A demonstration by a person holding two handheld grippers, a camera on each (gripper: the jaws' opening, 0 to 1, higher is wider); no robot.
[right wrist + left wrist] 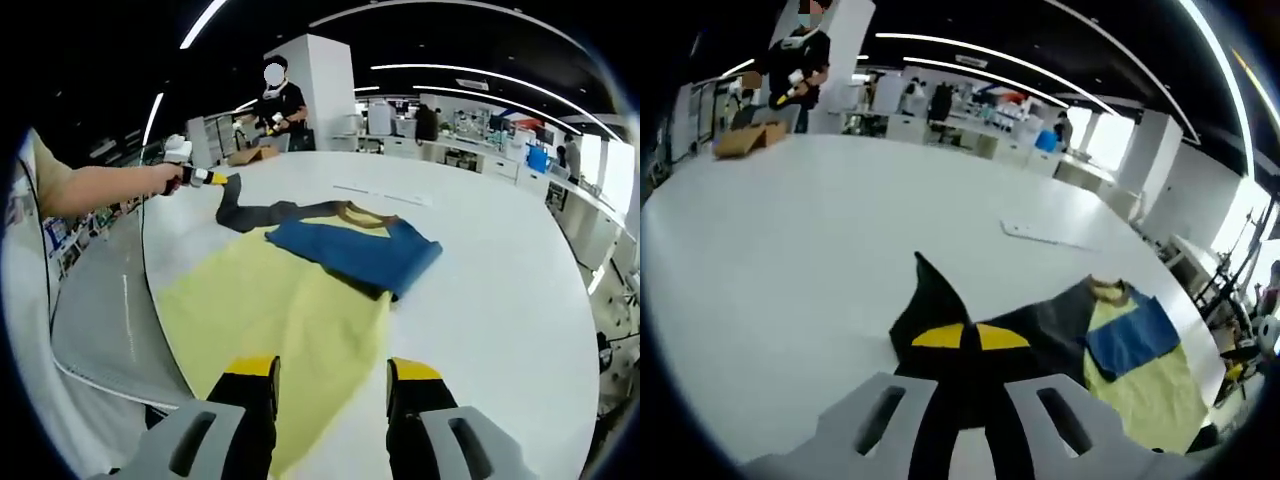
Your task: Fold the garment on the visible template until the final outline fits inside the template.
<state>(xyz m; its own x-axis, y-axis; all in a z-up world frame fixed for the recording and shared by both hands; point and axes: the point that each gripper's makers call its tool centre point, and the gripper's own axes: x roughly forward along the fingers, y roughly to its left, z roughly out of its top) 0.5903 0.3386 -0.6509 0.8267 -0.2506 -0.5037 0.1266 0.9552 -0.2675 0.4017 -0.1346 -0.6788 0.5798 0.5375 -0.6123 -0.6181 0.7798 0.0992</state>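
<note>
Between the parted fingers of the right gripper [330, 385] lies the yellow garment [290, 300], while the left gripper [970, 338] has its fingers clamped on the dark sleeve [940, 300].

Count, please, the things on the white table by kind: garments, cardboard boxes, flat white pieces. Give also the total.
Garments: 1, the yellow, blue and dark grey garment, its dark sleeve held by the left gripper.
Cardboard boxes: 1, the cardboard box at the far edge of the white table.
Flat white pieces: 1, the flat white piece beyond the garment.
Total: 3.
</note>
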